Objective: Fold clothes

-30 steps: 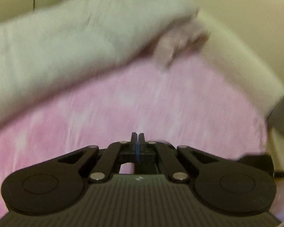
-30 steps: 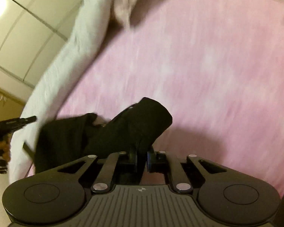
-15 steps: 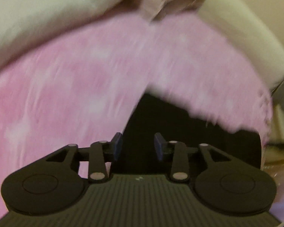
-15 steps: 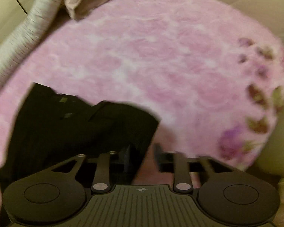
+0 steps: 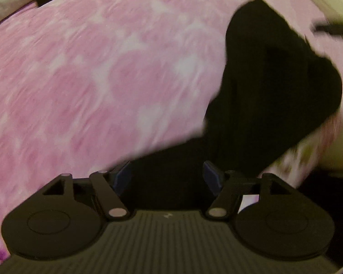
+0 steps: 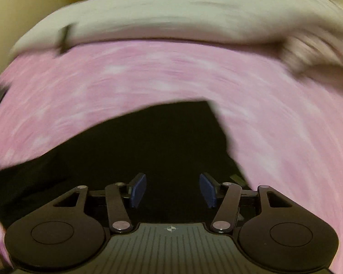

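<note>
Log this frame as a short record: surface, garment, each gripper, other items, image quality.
surface: pink blanket with a pale mottled pattern, spread wide
garment: black garment lying on the blanket, loosely heaped, not neatly folded
left gripper: left gripper over the garment's near edge, jaws opening, pads apart, nothing pinched
right gripper: right gripper above the dark cloth, jaws opening, pads apart, nothing pinched
other items: white bedding along the blanket's far edge
image quality: both views motion-blurred; garment type cannot be told
</note>
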